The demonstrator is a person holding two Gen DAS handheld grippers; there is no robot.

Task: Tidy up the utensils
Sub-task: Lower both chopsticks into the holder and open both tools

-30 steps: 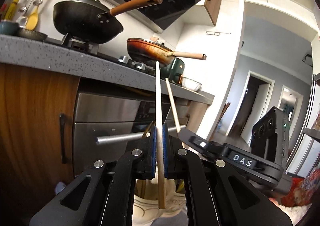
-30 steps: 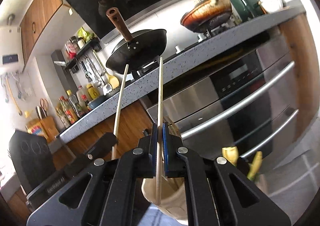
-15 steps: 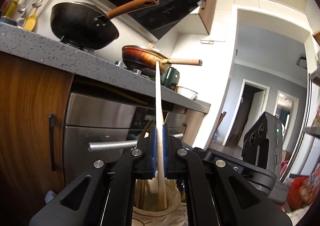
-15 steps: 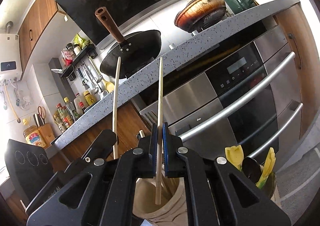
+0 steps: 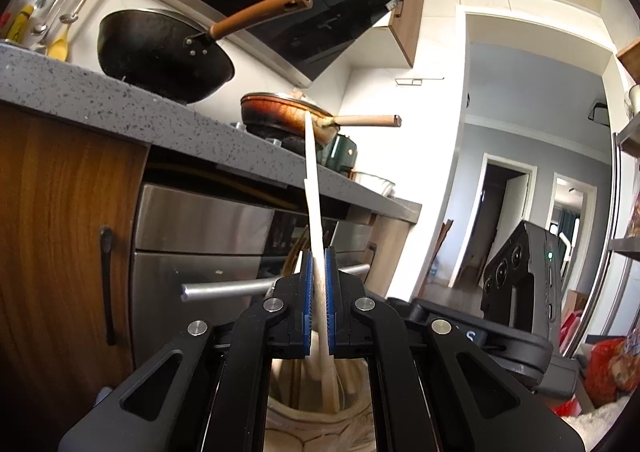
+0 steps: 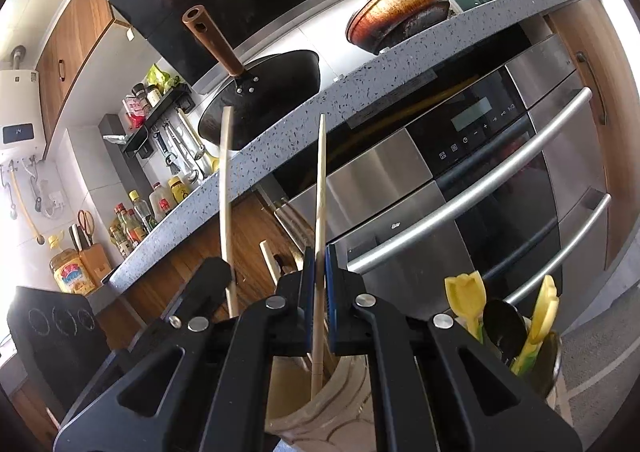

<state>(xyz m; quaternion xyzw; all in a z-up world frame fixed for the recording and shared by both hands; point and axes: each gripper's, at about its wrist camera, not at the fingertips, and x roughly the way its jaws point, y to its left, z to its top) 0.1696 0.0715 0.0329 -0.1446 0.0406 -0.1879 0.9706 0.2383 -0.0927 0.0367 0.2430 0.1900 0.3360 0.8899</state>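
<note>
A: How many chopsticks are being held?

B: Two, one in each tool. The left hand-held gripper (image 5: 318, 300) pinches a pale chopstick (image 5: 314, 212) between its blue pads (image 5: 306, 300), and the stick's lower end dips into a cream holder (image 5: 320, 418) right below. The right hand-held gripper (image 6: 319, 300) is pressed onto a second chopstick (image 6: 320, 212), whose bottom tip also hangs inside the mouth of that holder (image 6: 320, 408).

A: Is anything else in the holder?

B: A few more wooden sticks lean inside it, but the black arms cover most of them, so the count cannot be told. In the right wrist view, a second container (image 6: 548, 368) stands just beside it with two yellow utensils (image 6: 468, 300) and one dark spoon (image 6: 502, 324); its base is cut off by the frame.

A: And around them?

B: Behind stands a steel oven (image 6: 480, 188) with two bar handles. On the grey speckled surface (image 5: 120, 108) above sit two pans: one black wok (image 5: 160, 56) and one brown frying pan (image 5: 284, 116), with one green appliance (image 5: 340, 156) behind.

A: Is there any readable writing?

B: A white wall unit (image 6: 18, 132) shows "14". A letter "S" shows on the right tool's body in the left wrist view; the rest is hidden.
</note>
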